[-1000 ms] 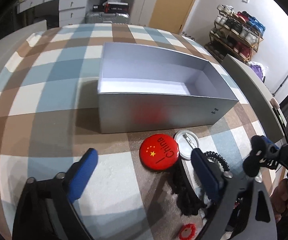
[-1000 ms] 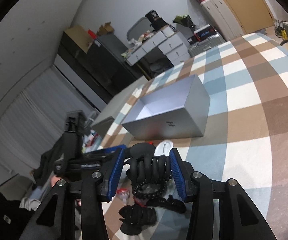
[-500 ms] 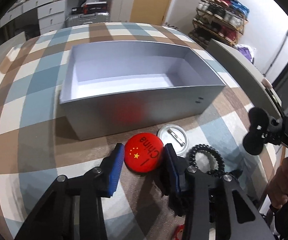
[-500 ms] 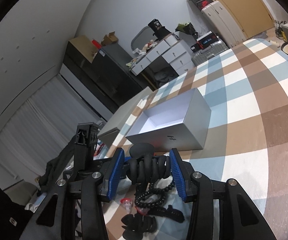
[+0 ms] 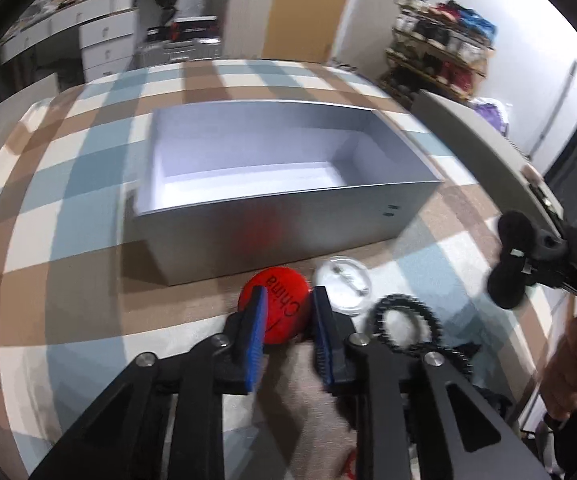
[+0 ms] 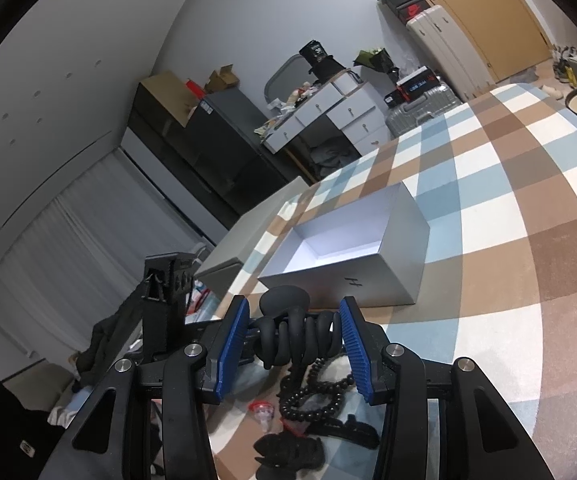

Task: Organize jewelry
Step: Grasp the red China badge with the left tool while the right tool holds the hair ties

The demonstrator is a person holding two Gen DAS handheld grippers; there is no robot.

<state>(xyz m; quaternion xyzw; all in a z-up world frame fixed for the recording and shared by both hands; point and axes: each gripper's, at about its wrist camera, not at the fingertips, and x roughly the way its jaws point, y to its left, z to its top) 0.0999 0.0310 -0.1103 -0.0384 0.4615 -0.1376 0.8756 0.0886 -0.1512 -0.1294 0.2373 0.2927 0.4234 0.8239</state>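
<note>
Round glossy red badge (image 5: pixel 278 304), ribbed blue tool (image 5: pixel 287 322) pads closing

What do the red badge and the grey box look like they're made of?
Red badge: probably a tin button with a glossy printed film; its face is domed with crisp lettering. Grey box: likely rigid cardboard in a satin silver wrap; it has thin straight walls, a white inside, and a faint red reflection of the badge.

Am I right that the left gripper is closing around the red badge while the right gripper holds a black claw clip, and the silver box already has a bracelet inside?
Not quite. The silver box is empty, as the left wrist view shows. The rest stands: the left gripper is closing around the red badge, and the right gripper holds the black claw clip.
</note>
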